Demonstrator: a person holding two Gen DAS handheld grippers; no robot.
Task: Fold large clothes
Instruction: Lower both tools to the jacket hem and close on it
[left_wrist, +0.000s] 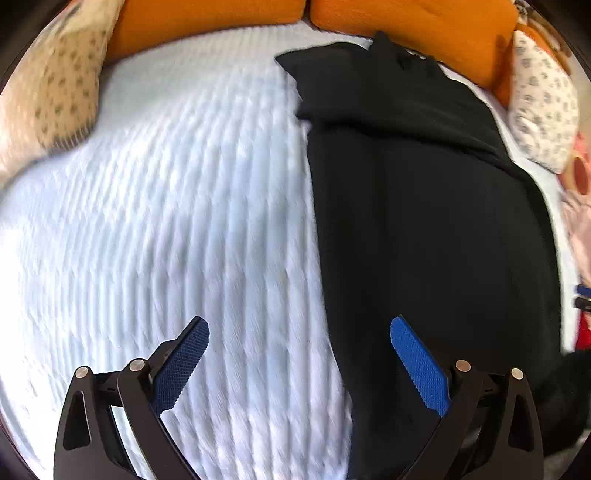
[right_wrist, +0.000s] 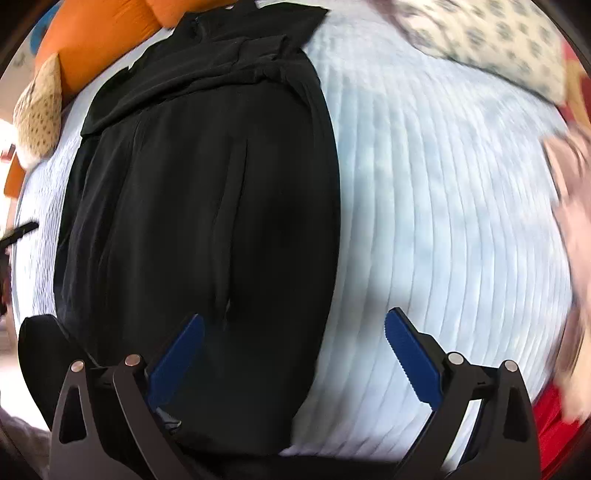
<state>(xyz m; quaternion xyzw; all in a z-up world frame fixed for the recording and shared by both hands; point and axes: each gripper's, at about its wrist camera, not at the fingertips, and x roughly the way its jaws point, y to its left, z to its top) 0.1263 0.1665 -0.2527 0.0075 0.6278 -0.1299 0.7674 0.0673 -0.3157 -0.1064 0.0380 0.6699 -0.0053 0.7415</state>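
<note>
Both tools, left (left_wrist: 299, 332) and right (right_wrist: 293, 328), gape wide over smooth black garment (right_wrist: 199, 192), ribbed white quilt (left_wrist: 166, 203).

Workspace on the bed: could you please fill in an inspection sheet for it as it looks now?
Surface: white ribbed bedspread, blurred by motion.
Job's things: black garment laid out lengthwise, its far end folded over into creases.
Clutter: tan patterned pillow, white patterned pillow, something red at the bed's edge.
Grippers: left gripper jaws open, empty, straddling the garment's edge; right gripper jaws open, empty, above the garment's other edge.
Cables: nothing seen.
Surroundings: orange cushions along the far side.
</note>
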